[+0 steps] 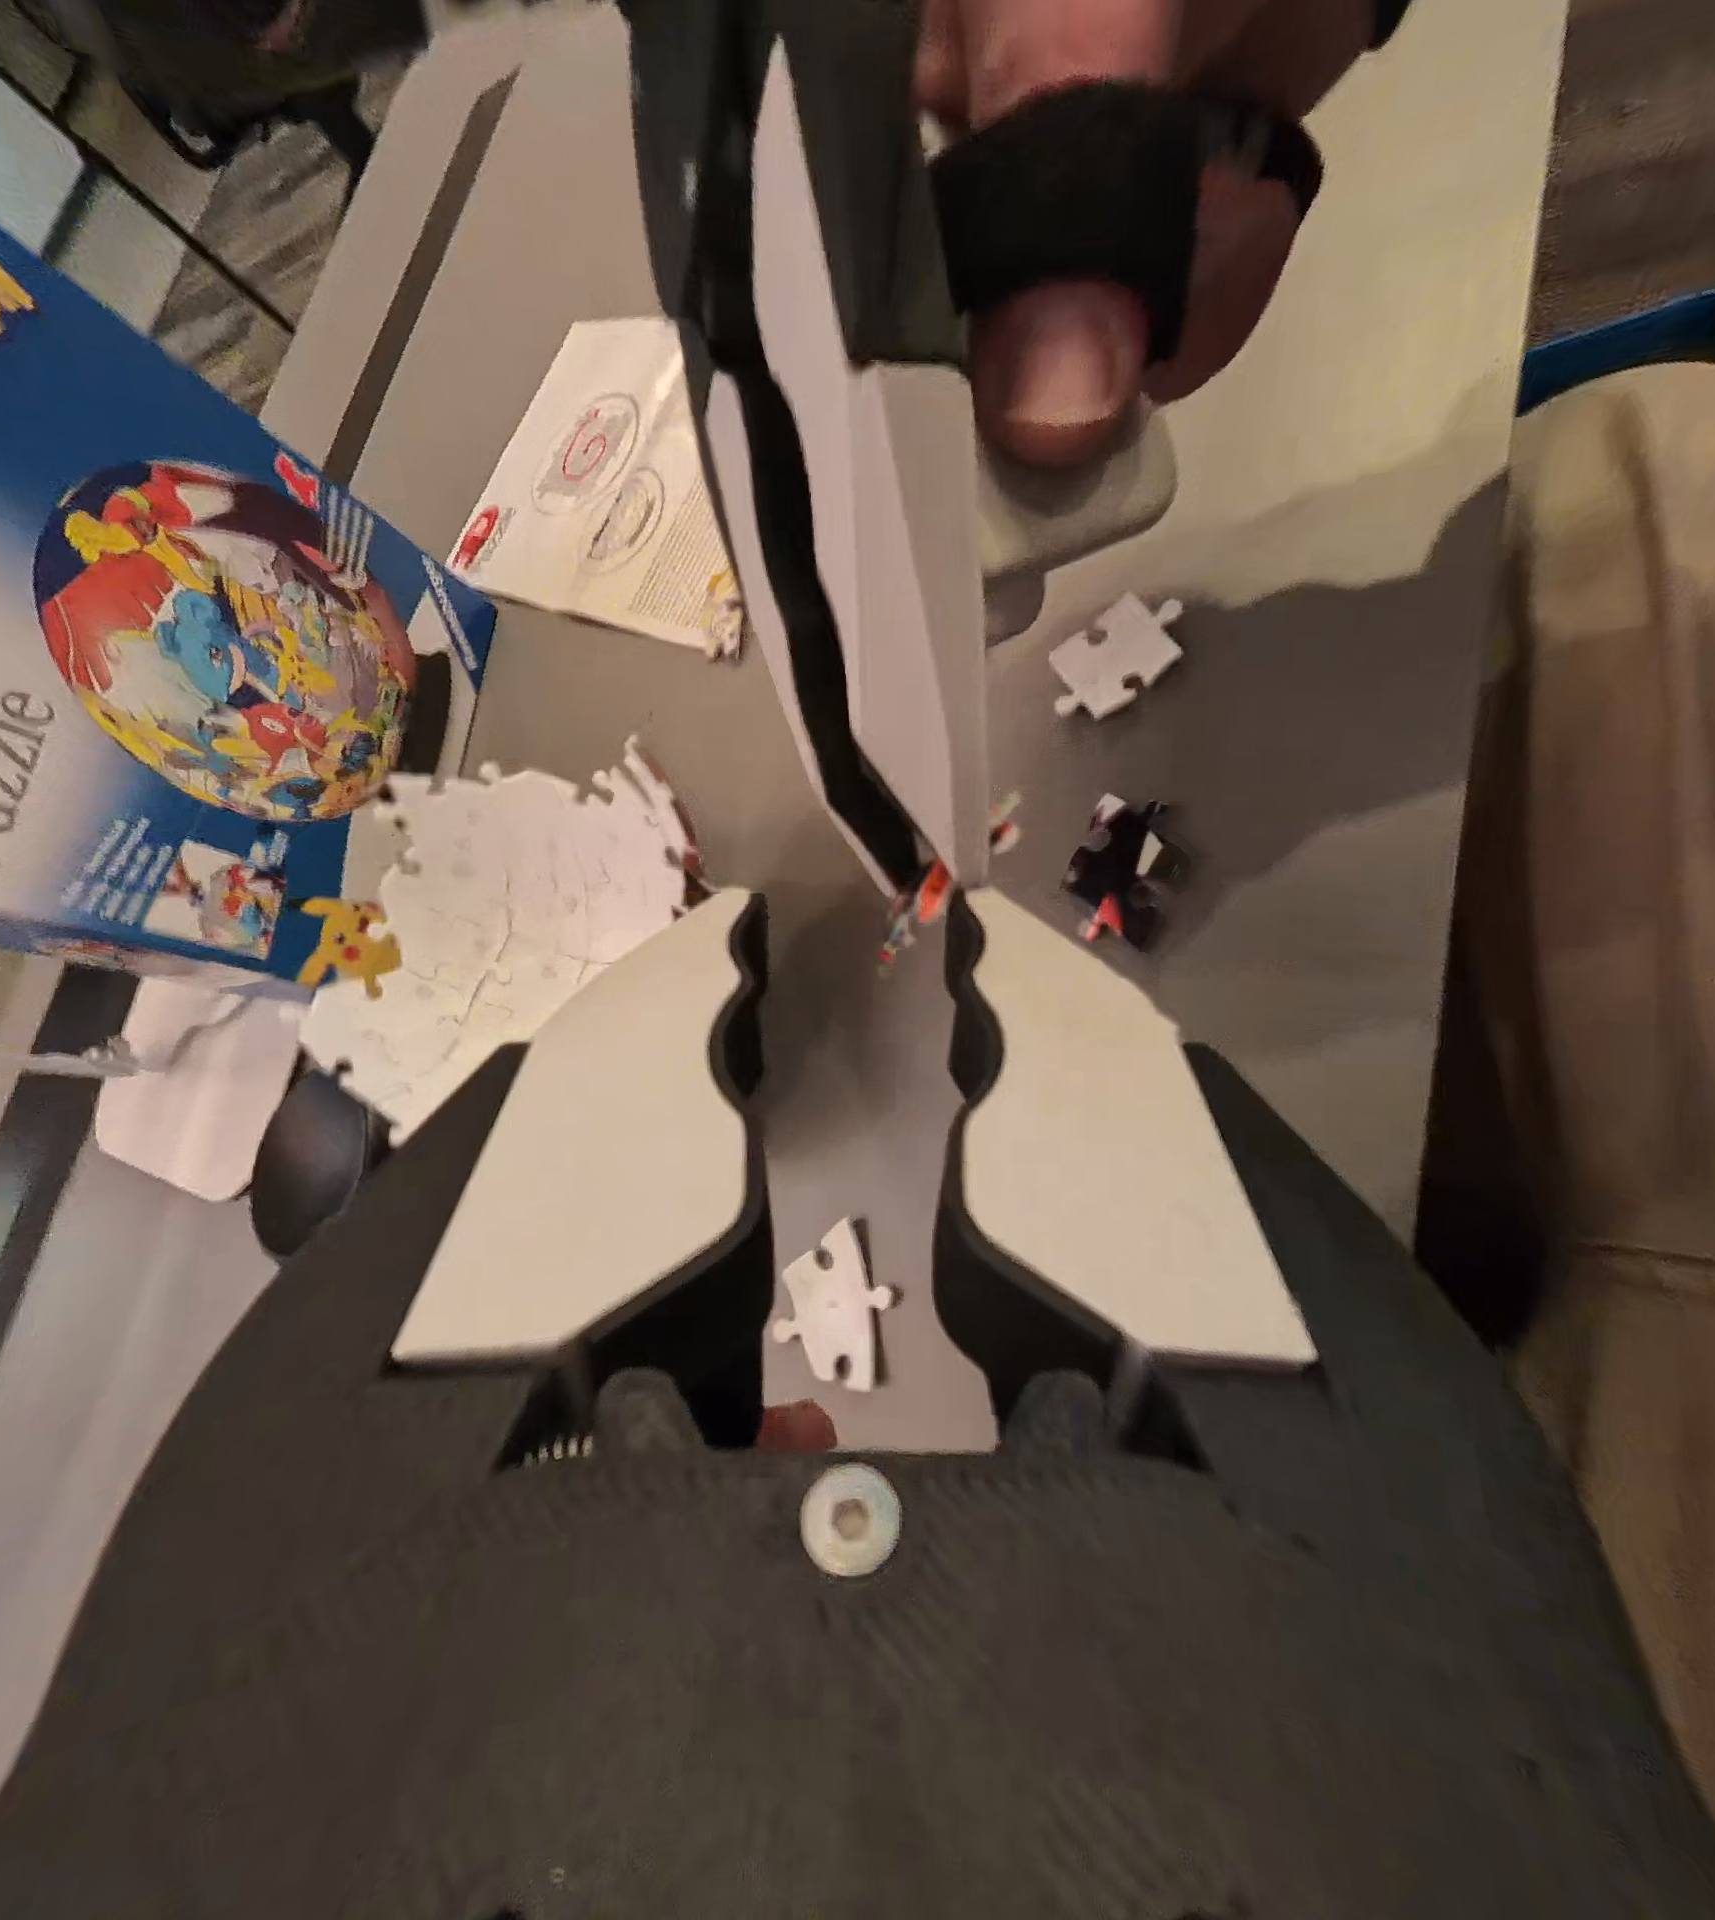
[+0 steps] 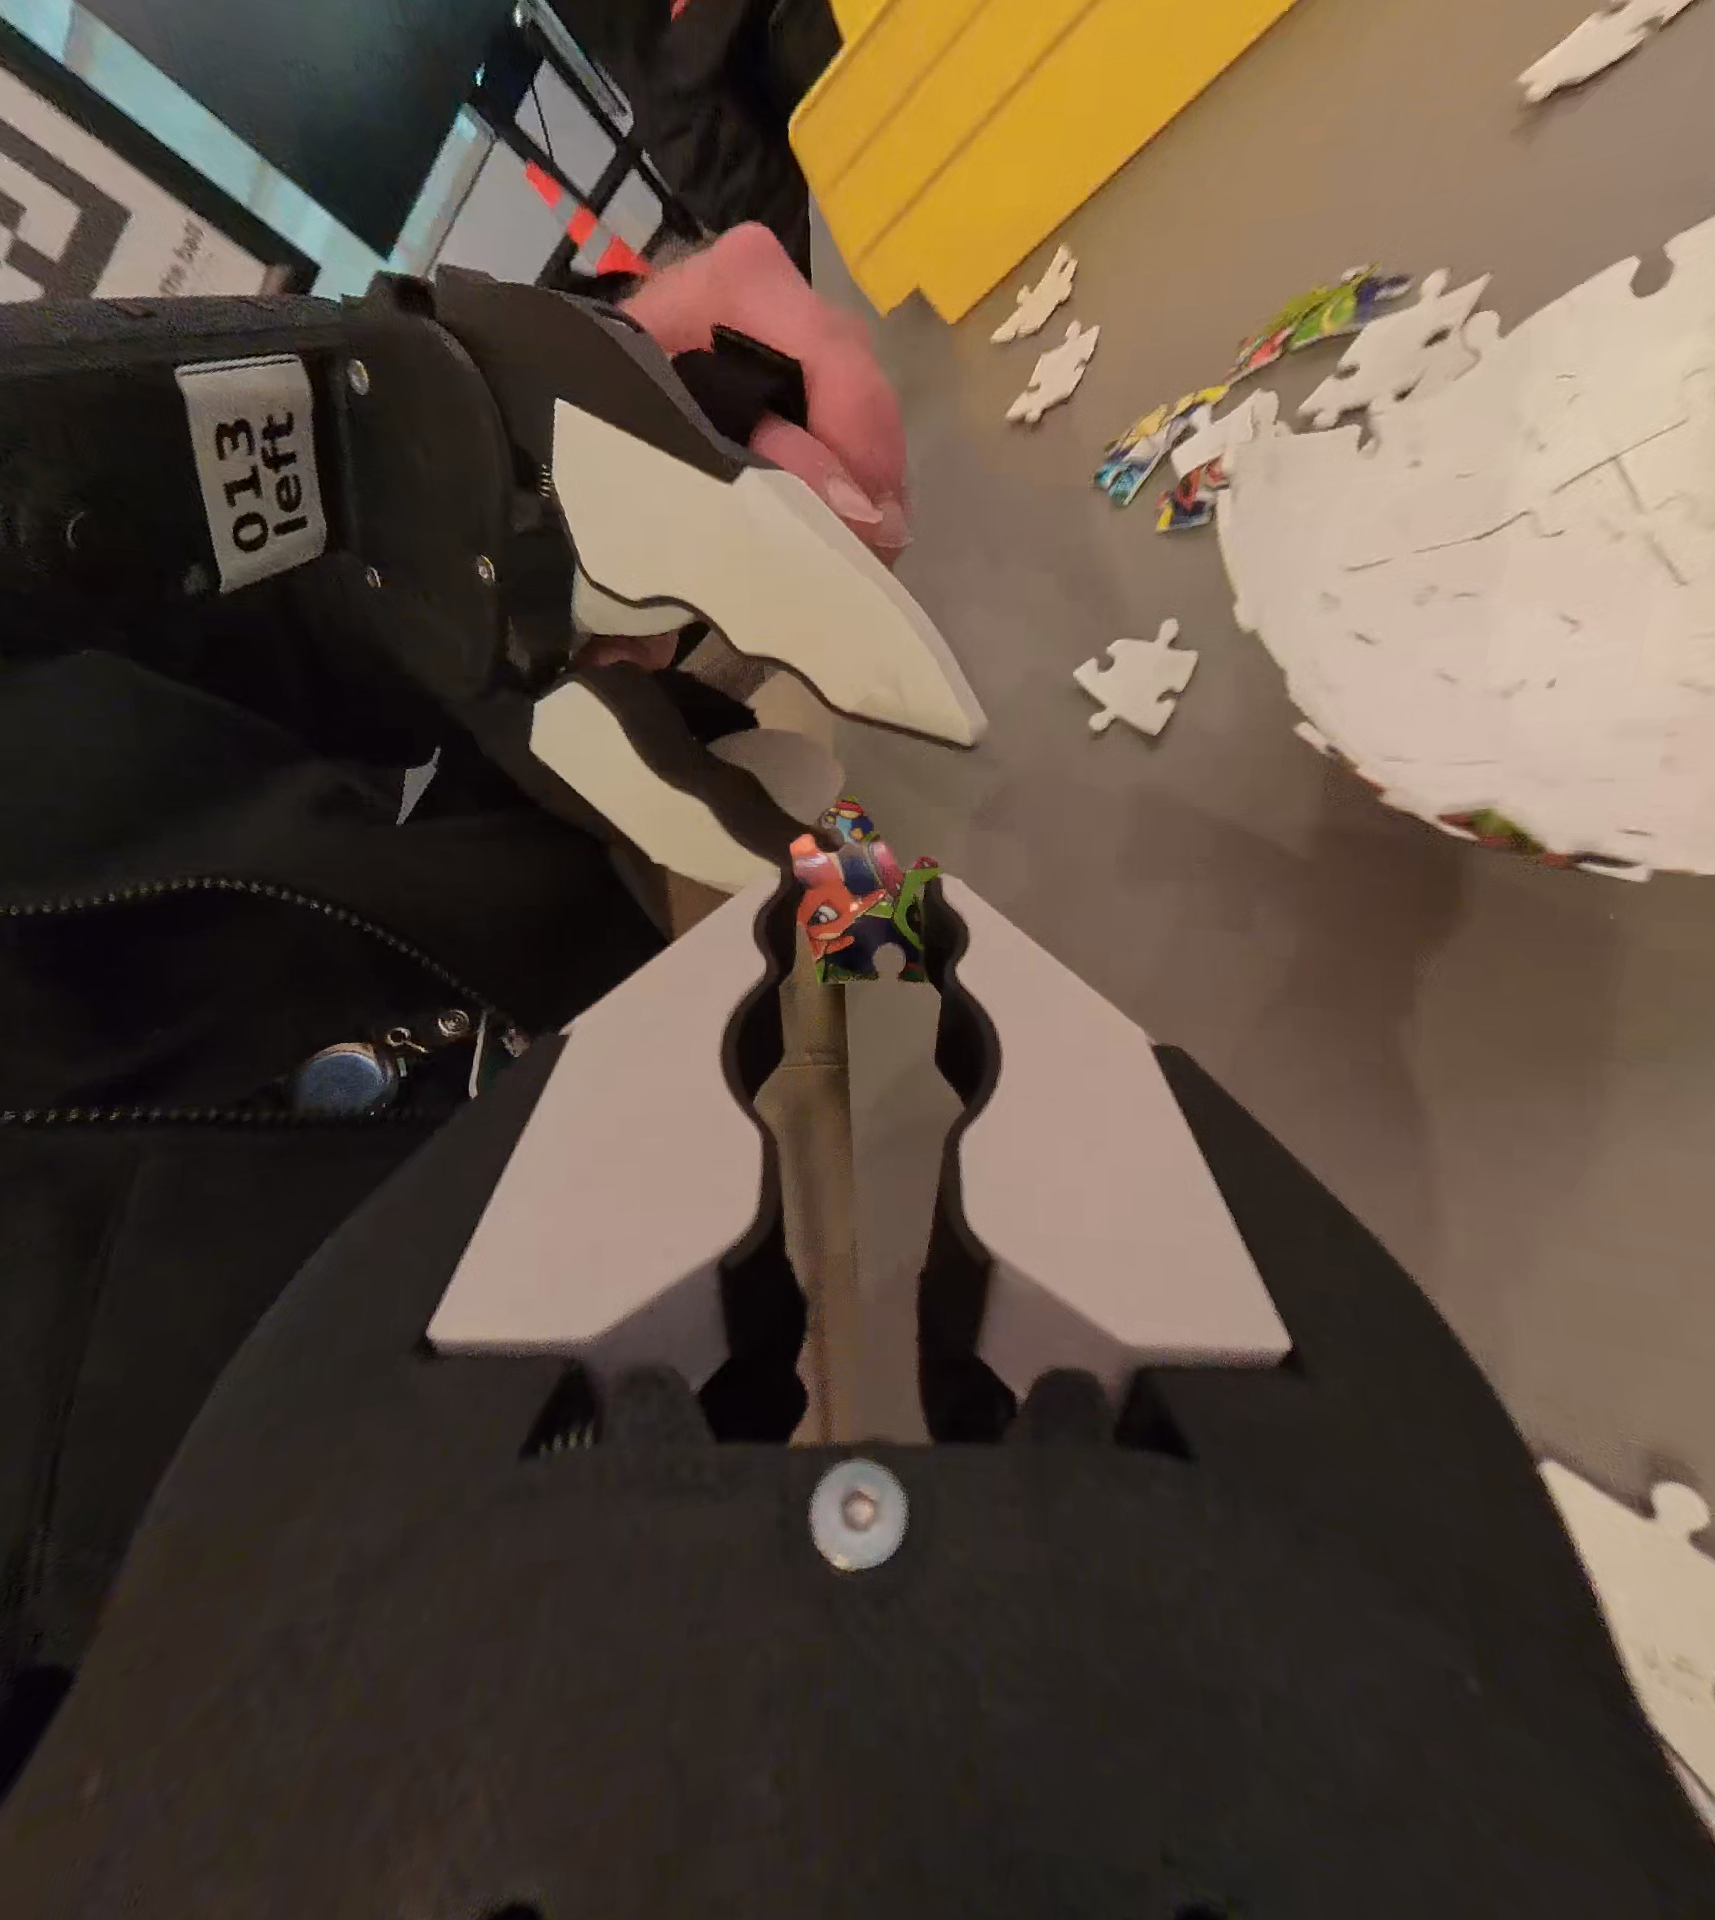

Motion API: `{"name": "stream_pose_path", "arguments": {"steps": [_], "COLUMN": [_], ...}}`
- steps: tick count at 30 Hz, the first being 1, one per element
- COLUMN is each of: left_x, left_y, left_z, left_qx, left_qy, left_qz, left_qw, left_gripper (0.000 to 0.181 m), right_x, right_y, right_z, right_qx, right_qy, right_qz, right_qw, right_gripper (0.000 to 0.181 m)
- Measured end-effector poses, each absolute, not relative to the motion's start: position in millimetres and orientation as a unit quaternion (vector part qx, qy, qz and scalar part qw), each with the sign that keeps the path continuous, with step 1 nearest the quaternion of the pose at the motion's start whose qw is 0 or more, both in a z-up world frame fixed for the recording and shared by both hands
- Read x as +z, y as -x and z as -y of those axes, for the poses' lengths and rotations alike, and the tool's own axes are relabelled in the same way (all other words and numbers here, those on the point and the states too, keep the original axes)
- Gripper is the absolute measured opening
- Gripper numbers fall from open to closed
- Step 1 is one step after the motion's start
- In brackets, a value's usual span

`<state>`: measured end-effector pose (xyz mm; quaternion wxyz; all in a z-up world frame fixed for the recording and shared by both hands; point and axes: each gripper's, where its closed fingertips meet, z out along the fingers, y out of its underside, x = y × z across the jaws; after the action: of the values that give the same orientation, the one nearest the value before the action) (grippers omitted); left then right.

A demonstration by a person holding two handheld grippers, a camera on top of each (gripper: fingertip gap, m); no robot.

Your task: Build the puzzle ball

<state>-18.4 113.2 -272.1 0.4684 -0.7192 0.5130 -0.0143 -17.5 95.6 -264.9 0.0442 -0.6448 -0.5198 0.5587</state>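
My right gripper (image 2: 863,888) is shut on a small colourful puzzle piece (image 2: 863,909) and holds it above the grey table (image 2: 1248,1039). In the left wrist view it comes down from the top (image 1: 936,873), with the piece (image 1: 920,899) at its tips. My left gripper (image 1: 853,914) is open, and its tips are level with that piece, which sits close to its right finger. It also shows in the right wrist view (image 2: 868,800), open, just beyond the piece. The part-built ball shell (image 1: 520,914) lies white side up to the left and is large in the right wrist view (image 2: 1559,582).
Loose pieces lie on the table: white ones (image 1: 1118,655) (image 1: 837,1304) (image 2: 1139,675) and a dark one (image 1: 1123,868). The blue puzzle box (image 1: 157,623) stands at the left, with a leaflet (image 1: 614,488) behind it. A yellow tray (image 2: 988,125) and a second shell section (image 2: 1684,1621) show too. Left and right tips are no more than a few centimetres apart.
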Motion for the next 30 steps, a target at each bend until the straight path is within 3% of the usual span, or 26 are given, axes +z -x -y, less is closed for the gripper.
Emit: {"name": "stream_pose_path", "arguments": {"steps": [3, 8, 16, 21, 25, 30], "left_x": [-273.8, -275.7, -242.8, -233.2, -233.2, -236.2], "left_y": [9.5, 6.4, 8.4, 5.9, 6.7, 7.3], "left_z": [-107.0, -108.9, -116.1, -113.7, -114.8, -110.9], "left_qx": [-0.027, -0.051, -0.387, -0.472, -0.494, -0.500], "left_qy": [0.698, 0.705, 0.753, 0.736, 0.736, 0.737], "left_qz": [-0.536, -0.532, -0.301, -0.253, -0.232, -0.232], "left_qw": [0.474, 0.465, 0.438, 0.414, 0.401, 0.390], "left_gripper": [0.009, 0.002, 0.002, 0.002, 0.002, 0.009], "right_x": [-263.0, -261.5, -235.9, -215.8, -221.1, -224.3], "right_y": [17.9, 16.6, 8.8, 16.3, 19.5, 15.2], "right_z": [-93.4, -101.3, -126.9, -128.6, -119.1, -120.1], "right_qx": [0.569, 0.595, 0.593, 0.591, 0.591, 0.588], "right_qy": [0.641, 0.644, 0.643, 0.624, 0.624, 0.634], "right_qz": [0.514, 0.478, 0.463, 0.471, 0.479, 0.475], "right_qw": [0.039, 0.041, 0.141, 0.200, 0.178, 0.165], "right_gripper": [0.023, 0.023, 0.029, 0.021, 0.001, 0.001]}}
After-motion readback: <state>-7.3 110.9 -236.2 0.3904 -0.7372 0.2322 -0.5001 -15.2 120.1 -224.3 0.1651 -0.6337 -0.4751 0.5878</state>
